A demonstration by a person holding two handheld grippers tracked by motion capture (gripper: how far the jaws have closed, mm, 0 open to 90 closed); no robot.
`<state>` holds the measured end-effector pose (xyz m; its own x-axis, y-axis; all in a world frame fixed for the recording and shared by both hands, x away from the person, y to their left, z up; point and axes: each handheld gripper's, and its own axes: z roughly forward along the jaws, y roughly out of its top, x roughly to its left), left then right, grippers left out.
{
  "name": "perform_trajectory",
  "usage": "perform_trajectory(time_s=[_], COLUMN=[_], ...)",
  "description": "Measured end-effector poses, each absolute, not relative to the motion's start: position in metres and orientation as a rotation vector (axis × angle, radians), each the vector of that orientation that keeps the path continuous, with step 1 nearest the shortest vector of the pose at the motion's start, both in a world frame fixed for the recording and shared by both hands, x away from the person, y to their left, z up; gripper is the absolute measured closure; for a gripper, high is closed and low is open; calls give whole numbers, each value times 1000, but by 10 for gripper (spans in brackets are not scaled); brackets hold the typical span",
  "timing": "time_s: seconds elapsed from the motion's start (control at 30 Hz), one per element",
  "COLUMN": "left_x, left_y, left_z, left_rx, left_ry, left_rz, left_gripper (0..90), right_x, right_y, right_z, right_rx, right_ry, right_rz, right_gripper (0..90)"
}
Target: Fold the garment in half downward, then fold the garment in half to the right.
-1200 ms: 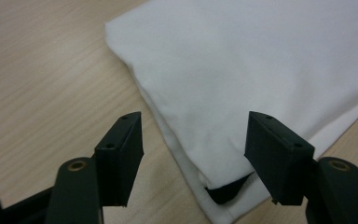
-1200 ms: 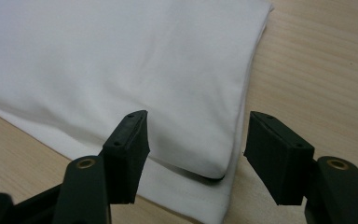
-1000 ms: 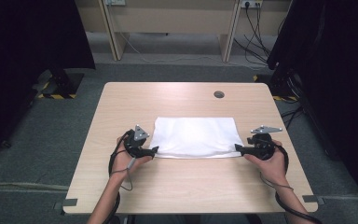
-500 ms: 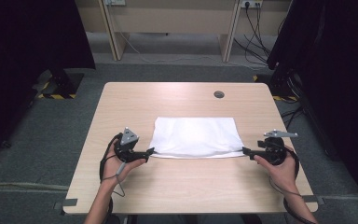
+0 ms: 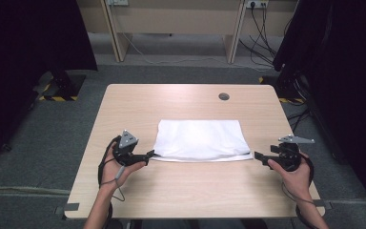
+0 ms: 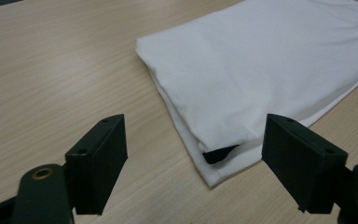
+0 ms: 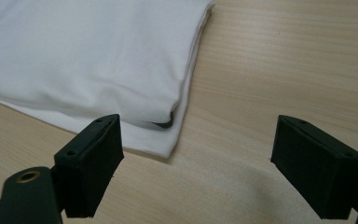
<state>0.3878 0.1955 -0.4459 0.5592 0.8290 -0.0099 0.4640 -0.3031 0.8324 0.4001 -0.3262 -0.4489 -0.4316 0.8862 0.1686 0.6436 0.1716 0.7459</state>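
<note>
Fingers [image 6: 98, 172] apart — unmarked white cloth [image 5: 198, 140]

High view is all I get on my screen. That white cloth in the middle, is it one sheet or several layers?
Observer: The folded white cloth is several layers; the left gripper view shows stacked edges along its side.
Operator: Are those two black claw things pinching it?
Observer: No. The left gripper has its jaws wide apart, with the cloth's near corner lying on the table just ahead of the gap between them.
Operator: And the other one?
Observer: The right gripper is open too, and the cloth's other near corner lies ahead of its left jaw, untouched.
Operator: Anything odd about the cloth?
Observer: Something small and dark peeks out between the layers at both near corners; I cannot tell what it is.
</note>
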Motion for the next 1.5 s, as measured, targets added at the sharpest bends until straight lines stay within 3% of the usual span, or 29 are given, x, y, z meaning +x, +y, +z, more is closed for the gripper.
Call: perform_trajectory(time_s=[0.63, 0.93, 1.1, 1.13, 1.17, 1.3, 1.47, 1.5], left_x=[394, 413, 437, 457, 457, 497, 516, 549], left_y=[194, 188, 185, 183, 183, 173, 167, 161], left_z=[-440, -434, -432, -432, -432, -432, -435, -448], left_rx=[1954, 1954, 1956, 1963, 1963, 1988, 2015, 2032], left_ry=[1042, 1052, 1080, 1074, 1074, 1105, 1123, 1211], left_rz=[557, 551, 535, 516, 516, 469, 444, 381], left_gripper=[215, 216, 239, 253, 334, 373, 465, 465], right_x=[399, 399, 400, 401, 401, 402, 406, 406], right_y=[-321, -318, -316, -315, -315, -310, -301, -301], right_z=[-449, -445, -443, -442, -442, -439, -434, -434], right_rx=[1440, 1426, 1410, 1408, 1408, 1396, 1368, 1368], right_ry=[2168, 2169, 2174, 2177, 2177, 2188, 2204, 2204], right_rz=[1102, 1106, 1108, 1107, 1107, 1100, 1099, 1099], right_gripper=[165, 164, 164, 164, 164, 164, 164, 164])
